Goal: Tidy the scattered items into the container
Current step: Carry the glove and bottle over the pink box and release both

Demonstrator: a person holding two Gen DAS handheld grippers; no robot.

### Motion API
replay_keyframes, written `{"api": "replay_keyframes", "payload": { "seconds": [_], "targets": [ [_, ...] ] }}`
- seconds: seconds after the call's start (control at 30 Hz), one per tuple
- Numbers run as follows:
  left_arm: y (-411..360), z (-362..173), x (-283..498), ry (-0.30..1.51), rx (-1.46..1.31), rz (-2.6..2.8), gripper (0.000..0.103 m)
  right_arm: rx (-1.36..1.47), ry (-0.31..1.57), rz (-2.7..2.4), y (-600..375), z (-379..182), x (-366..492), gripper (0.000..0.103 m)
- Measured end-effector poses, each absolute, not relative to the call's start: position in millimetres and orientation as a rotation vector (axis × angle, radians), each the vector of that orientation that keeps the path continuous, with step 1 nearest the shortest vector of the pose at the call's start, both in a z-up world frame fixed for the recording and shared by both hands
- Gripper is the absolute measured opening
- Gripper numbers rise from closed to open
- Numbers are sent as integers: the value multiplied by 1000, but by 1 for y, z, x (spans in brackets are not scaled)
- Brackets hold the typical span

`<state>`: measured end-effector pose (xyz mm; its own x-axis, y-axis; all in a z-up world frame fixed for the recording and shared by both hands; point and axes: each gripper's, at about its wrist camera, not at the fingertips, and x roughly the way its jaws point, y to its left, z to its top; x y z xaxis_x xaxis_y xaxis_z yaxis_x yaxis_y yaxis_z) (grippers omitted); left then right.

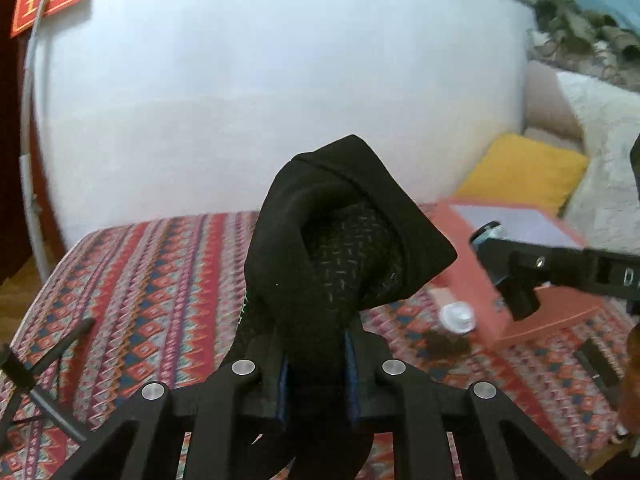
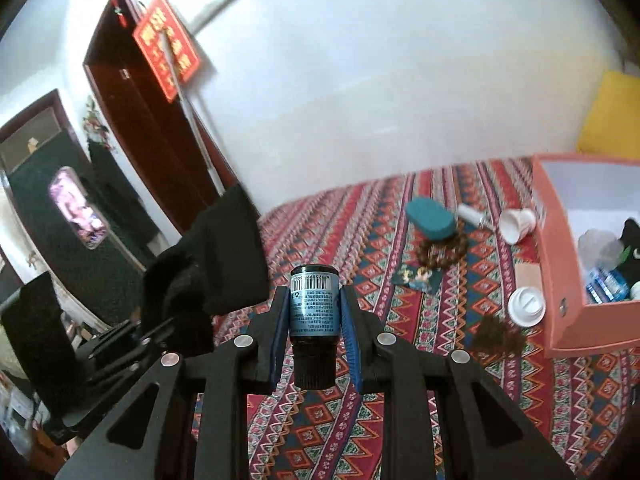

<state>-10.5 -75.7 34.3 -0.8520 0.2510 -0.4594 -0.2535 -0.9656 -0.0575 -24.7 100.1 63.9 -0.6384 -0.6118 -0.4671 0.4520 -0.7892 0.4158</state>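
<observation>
A white ribbed cap (image 2: pixel 526 306) and brown fibrous clump (image 2: pixel 498 334) are lying just beside the open-topped salmon-pink cardboard box (image 2: pixel 560 264), crowding its near wall.

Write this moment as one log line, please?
left tool: shut on black sock | right tool: shut on blue bottle | both held above cloth | box: part filled

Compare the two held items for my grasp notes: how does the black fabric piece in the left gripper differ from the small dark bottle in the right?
The black fabric piece is soft and crumpled, flopping above the left gripper; the small dark bottle with a blue barcode label is rigid and stands straight in the right gripper. The fabric is plain; the bottle carries print. Both are clamped and lifted off the patterned cloth.
</observation>
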Motion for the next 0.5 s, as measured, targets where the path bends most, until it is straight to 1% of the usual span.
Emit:
{"api": "replay_keyframes", "payload": {
  "seconds": [0.2, 0.5],
  "targets": [
    [-38, 60, 4, 18, -599, 2737, 18, 686, -345, -2414, 130, 92, 15, 26],
    [23, 94, 1, 17, -513, 2635, 18, 438, -408, -2590, 207, 140, 61, 26]
  ]
}}
